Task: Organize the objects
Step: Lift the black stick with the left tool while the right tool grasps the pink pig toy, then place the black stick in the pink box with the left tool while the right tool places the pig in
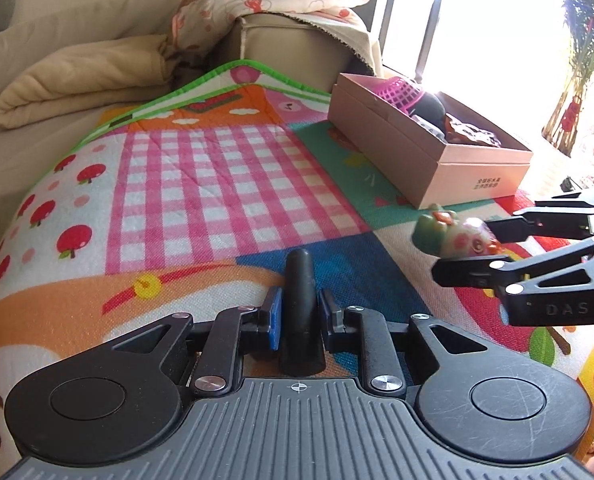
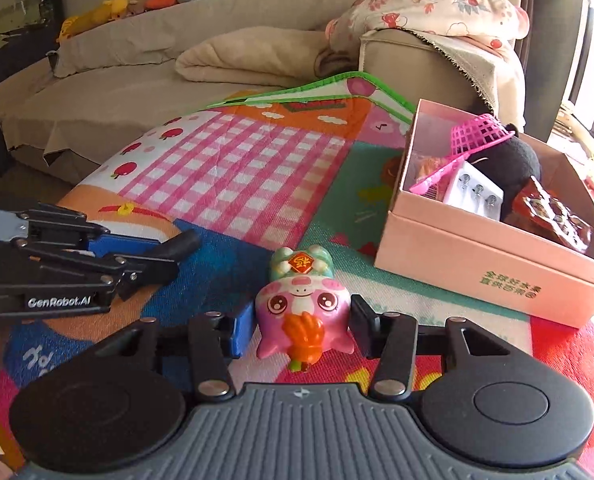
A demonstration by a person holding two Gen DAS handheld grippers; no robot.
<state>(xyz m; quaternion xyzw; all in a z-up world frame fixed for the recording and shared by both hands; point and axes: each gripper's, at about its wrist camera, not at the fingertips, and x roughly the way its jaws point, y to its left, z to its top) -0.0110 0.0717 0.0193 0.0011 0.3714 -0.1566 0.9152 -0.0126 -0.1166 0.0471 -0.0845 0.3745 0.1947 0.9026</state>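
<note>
Pink card: an open box stands on the play mat, toward the sofa arm.
Box contents: a pink mesh basket, a black plush toy, a white battery holder and a dark red wrapper, all inside the one compartment.
Play mat: a quilted mat with pink check, apple print and a green border, spread on the floor in front of a beige sofa.
Left claw: the left claw is clamped on a black tapered handle-shaped object, which points forward between the blue pads; its lower end is hidden behind the claw body.
Right claw: the right claw has its jaws closed against both sides of a pink pig figurine.
Pig figurine: pink body, green cap with a red emblem, orange piece at the mouth; held upright, facing the right wrist camera, near the box front and apart from it.
Relative position: the two claws are side by side above the mat, apart, the left one's tip pointing toward the figurine.
Sofa load: a folded cream blanket and a floral cloth draped over the arm.
</note>
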